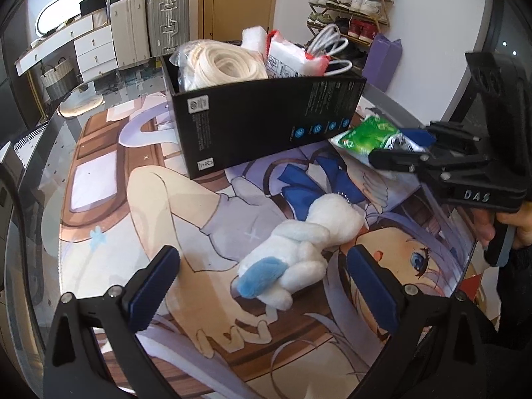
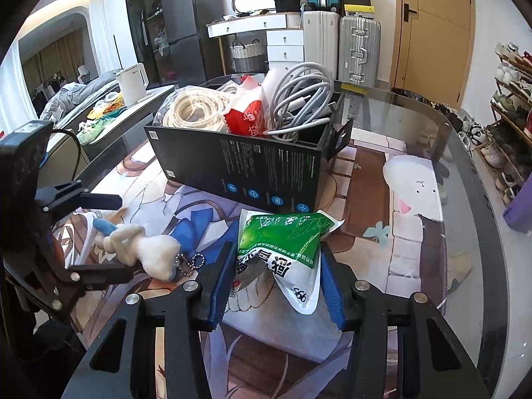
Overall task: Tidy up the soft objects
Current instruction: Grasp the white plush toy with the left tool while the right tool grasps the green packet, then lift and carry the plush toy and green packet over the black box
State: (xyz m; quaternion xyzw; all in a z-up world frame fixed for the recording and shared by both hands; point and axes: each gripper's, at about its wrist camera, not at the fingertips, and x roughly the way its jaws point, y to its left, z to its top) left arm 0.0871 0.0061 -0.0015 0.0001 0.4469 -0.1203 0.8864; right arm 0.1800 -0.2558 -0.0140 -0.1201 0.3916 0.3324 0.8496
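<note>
A white plush toy with a blue tail point(image 1: 299, 249) lies on the printed mat, between the open fingers of my left gripper point(image 1: 262, 286); the pads do not touch it. It also shows in the right wrist view point(image 2: 146, 249), with a bead chain. My right gripper point(image 2: 276, 282) is shut on a green and white soft packet point(image 2: 282, 246), squeezing its lower part just in front of the black box point(image 2: 246, 169). The right gripper also shows in the left wrist view point(image 1: 405, 149) holding the packet point(image 1: 369, 136). The box point(image 1: 259, 123) holds coiled white rope, grey cables and a red-white packet.
The printed mat point(image 2: 415, 232) covers a glass table point(image 2: 465, 153). A purple bag point(image 1: 382, 60) and a shoe rack point(image 1: 349, 10) stand beyond the table. Suitcases point(image 2: 359, 50) and a white dresser point(image 2: 282, 40) stand at the back.
</note>
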